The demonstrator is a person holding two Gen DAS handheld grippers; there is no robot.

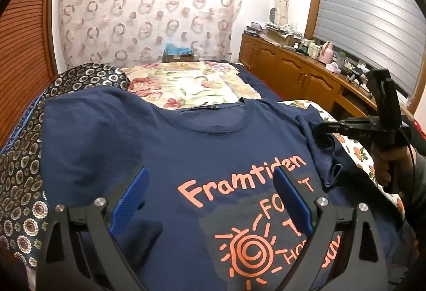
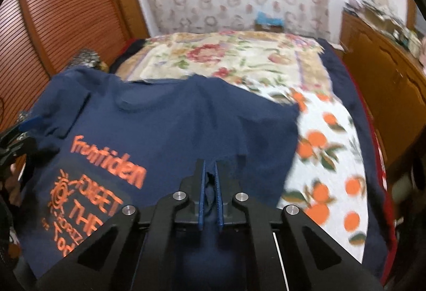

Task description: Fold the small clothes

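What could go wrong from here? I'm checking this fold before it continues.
The right gripper is shut on only a small pinch of the navy T-shirt, so the fabric may slip out when pulled. The left gripper is open and pins nothing, so the whole shirt may drag across the bed cover instead of folding.

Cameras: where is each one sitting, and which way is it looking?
Left wrist: sits on the left gripper, open above the navy T-shirt; looks up the bed; the right gripper and hand show.
Right wrist: sits on the right gripper, shut on T-shirt cloth; looks up the bed.
Both share the T-shirt and floral bedspread.
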